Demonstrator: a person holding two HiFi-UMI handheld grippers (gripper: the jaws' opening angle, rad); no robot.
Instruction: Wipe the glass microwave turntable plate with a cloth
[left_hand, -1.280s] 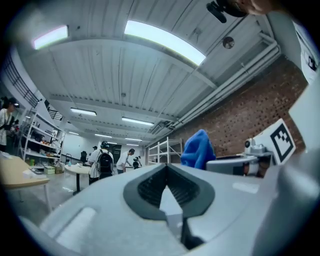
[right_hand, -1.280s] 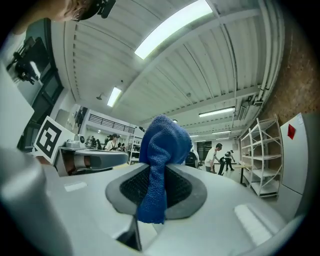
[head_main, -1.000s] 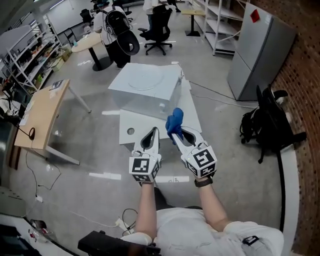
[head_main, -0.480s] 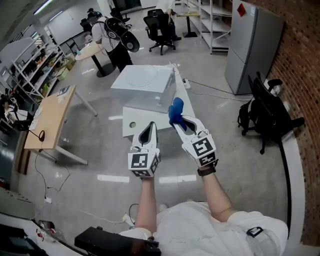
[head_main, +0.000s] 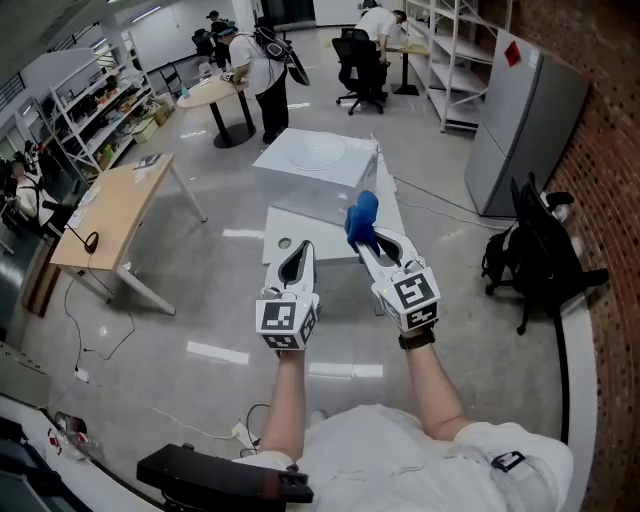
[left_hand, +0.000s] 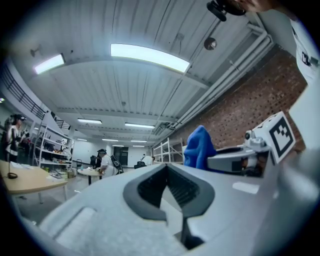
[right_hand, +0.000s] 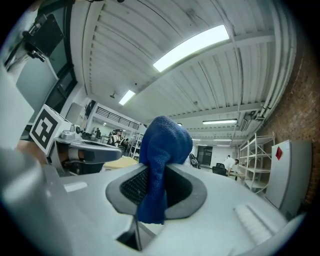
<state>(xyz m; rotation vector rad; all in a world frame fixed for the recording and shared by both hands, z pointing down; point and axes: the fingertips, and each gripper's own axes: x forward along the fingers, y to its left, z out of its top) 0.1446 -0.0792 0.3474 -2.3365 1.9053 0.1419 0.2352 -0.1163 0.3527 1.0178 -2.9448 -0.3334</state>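
Both grippers are held out ahead of me at about the same height, side by side and apart, over bare concrete floor (head_main: 200, 300). The left gripper (head_main: 302, 248) has its jaws brought together at the tips, and its own view shows nothing between the dark pads (left_hand: 150, 187). The right gripper (head_main: 368, 240) is clamped on the blue cloth (head_main: 361, 214). In its own view the cloth (right_hand: 161, 150) is pinched between the jaws, with a rounded bunch standing above the tips and a short tail hanging below them. From the left gripper view the cloth (left_hand: 198, 147) shows beside that gripper, well above the floor. The round plate (head_main: 318, 152) lies flat on top of a white box (head_main: 310, 190). The box stands on a low white table (head_main: 300, 243) straight ahead of the grippers. Neither gripper touches the plate; both are short of the box, and in the head view the cloth overlaps the table's near right part. I cannot tell from these views whether the plate is glass, only that it is a pale disc. Surroundings: wooden desk (head_main: 110, 210) to the left, grey fridge (head_main: 520, 120) and black backpack (head_main: 535, 250) to the right along the brick wall (head_main: 600, 120), and a person (head_main: 262, 70) standing by a round table (head_main: 212, 93) at the back.
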